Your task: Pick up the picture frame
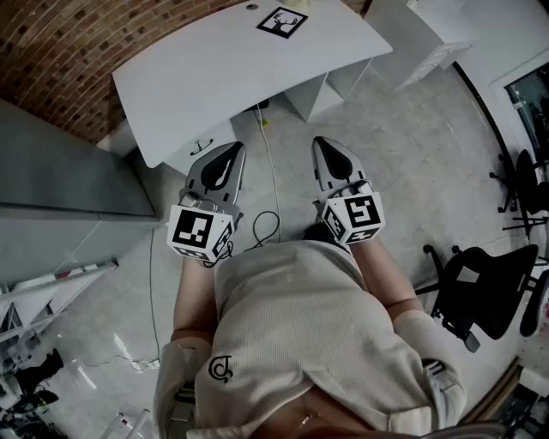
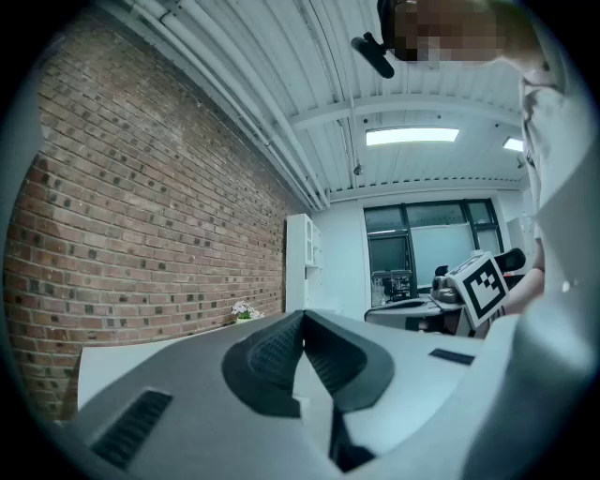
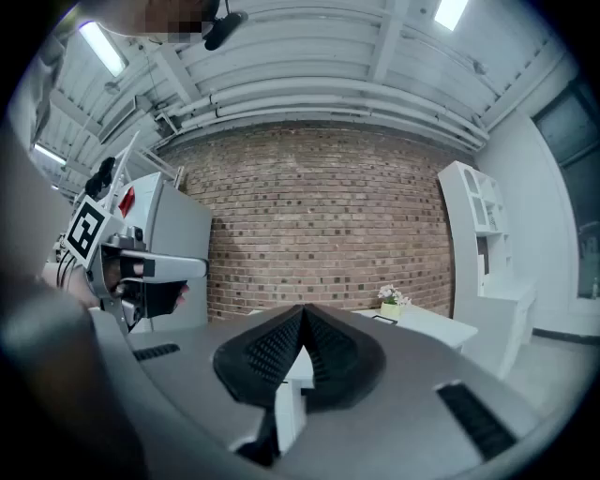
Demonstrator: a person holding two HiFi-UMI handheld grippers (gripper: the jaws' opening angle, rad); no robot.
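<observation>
A white surface [image 1: 214, 77] stands against a brick wall [image 1: 51, 51], with a grey cabinet [image 1: 60, 171] just beside its left end. A tangle of cables [image 1: 264, 231] lies on the pale floor [image 1: 386, 129] — well off to the right is a black office chair [image 1: 480, 296]. A small pot of flowers [image 3: 392, 300] shows against the wall, near a tall white shelf unit [image 3: 473, 234].

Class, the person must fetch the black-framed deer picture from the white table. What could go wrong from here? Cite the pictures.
1. The black-framed deer picture sits at the far side of the white table, near the edge: a long reach might nudge it off.
2. The left gripper and right gripper are both shut; unopened, they would only push it.
3. Loose cables on the floor could trip the person.
</observation>
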